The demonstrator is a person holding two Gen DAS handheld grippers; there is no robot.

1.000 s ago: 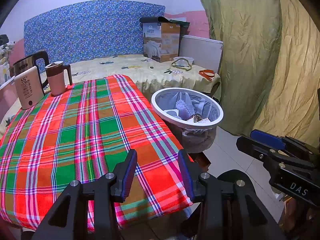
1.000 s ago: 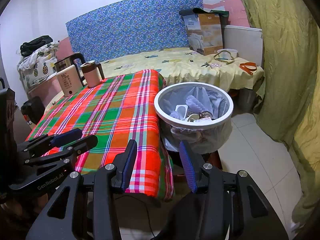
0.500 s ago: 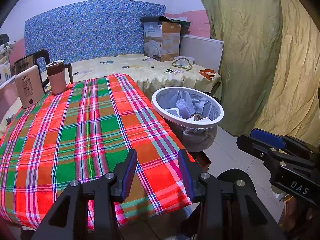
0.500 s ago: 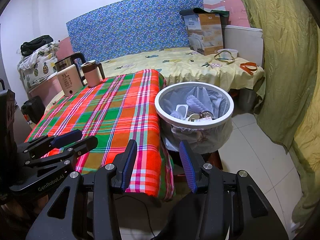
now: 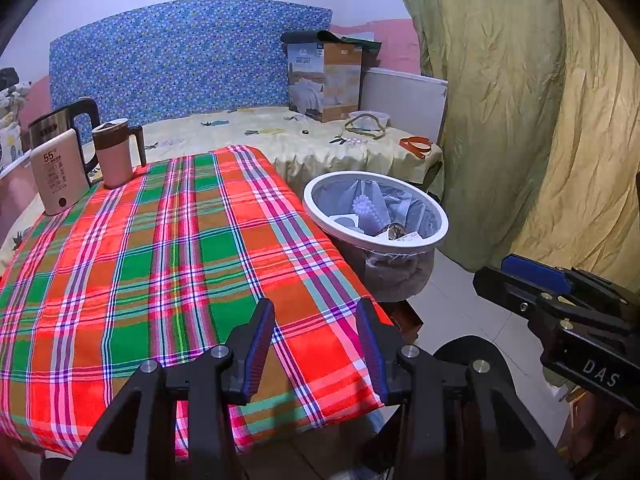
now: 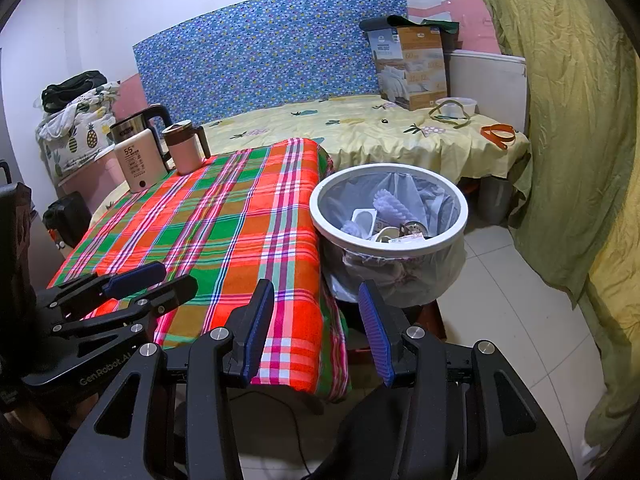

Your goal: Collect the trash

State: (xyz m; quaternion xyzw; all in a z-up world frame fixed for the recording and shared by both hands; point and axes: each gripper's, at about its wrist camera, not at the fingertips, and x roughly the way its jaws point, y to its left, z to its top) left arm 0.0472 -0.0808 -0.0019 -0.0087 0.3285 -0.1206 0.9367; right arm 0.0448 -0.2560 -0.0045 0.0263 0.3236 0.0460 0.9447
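Observation:
A white-rimmed trash bin (image 5: 436,216) (image 6: 460,212) lined with a clear bag stands on the floor at the right edge of the plaid-covered table (image 5: 160,248) (image 6: 224,232). Several pieces of trash (image 6: 384,216) lie inside it. My left gripper (image 5: 316,340) is open and empty above the table's near edge. My right gripper (image 6: 316,328) is open and empty over the table's near right corner, short of the bin. Each gripper also shows in the other's view, the right one (image 5: 532,280) and the left one (image 6: 136,280).
A kettle (image 5: 60,128), a beige device marked 55 (image 5: 60,176) and a pink mug (image 5: 116,152) stand at the table's far left. Behind is a bed (image 6: 380,128) with a box (image 6: 412,64), straps and a bowl. A green curtain (image 6: 560,120) hangs at right over tiled floor.
Both grippers have stayed open and almost still. The left wrist view has shifted very slightly, so the table and bin sit a touch farther away.

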